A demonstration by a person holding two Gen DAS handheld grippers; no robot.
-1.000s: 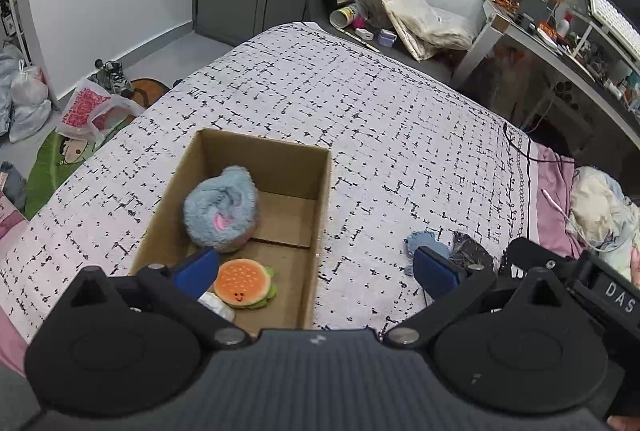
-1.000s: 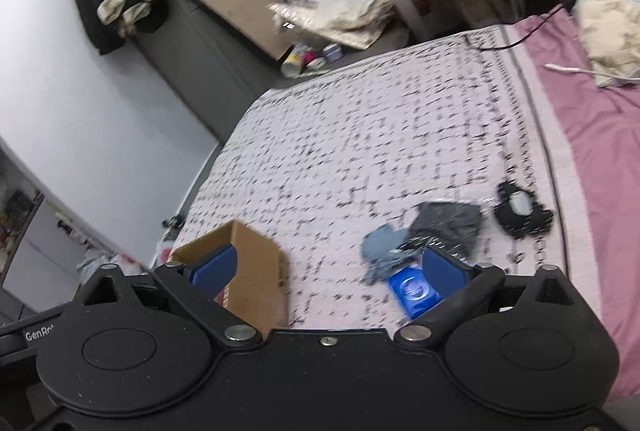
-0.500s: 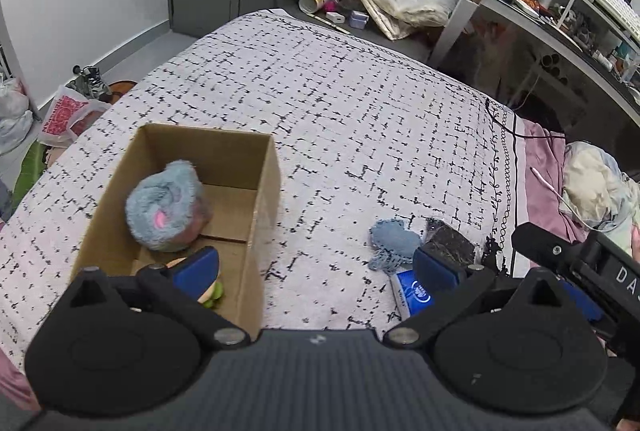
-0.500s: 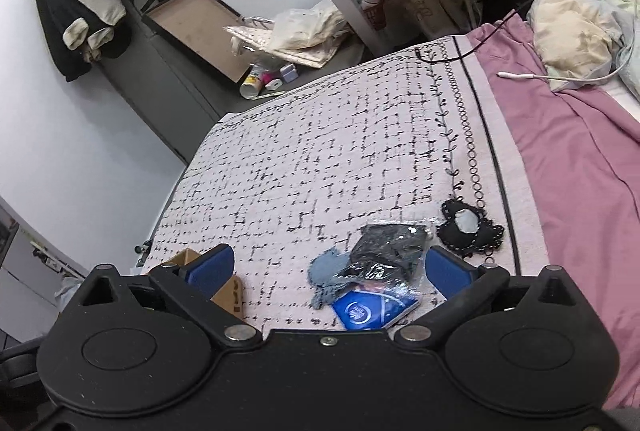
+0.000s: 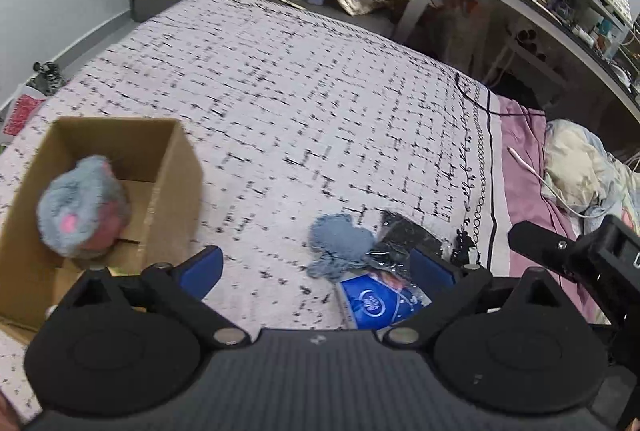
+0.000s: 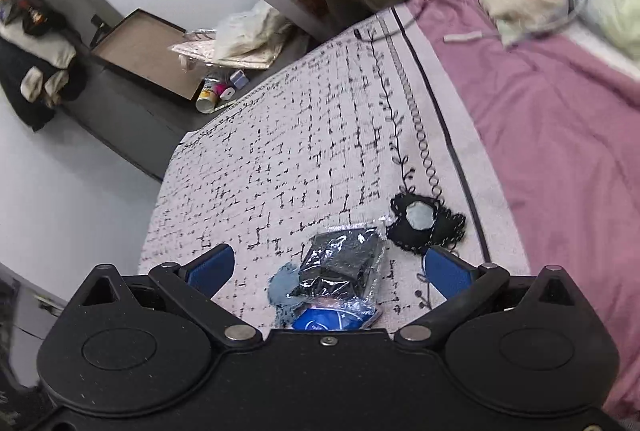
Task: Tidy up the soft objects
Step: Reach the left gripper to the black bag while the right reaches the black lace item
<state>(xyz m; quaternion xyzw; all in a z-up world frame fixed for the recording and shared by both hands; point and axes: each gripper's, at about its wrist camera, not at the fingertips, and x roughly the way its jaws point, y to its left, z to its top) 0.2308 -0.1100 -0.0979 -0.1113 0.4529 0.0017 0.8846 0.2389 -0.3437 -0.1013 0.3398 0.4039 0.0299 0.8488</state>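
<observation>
We have swung our wide-open left gripper point(image 5: 316, 267) from the brown cardboard box point(image 5: 176, 167) toward the crumpled blue-grey cloth point(image 5: 340, 243), our next pick, while our right gripper point(image 6: 326, 271) hovers equally spread above it.

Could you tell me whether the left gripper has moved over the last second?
Yes. The left gripper swung right, off the cardboard box toward the blue knit piece.

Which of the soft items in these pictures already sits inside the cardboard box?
The fluffy grey-blue plush with the pink spot. It sits in the cardboard box; the blue knit piece lies loose on the bedspread.

Matt cardboard box point(image 5: 172, 167), fluffy plush point(image 5: 80, 207)
</observation>
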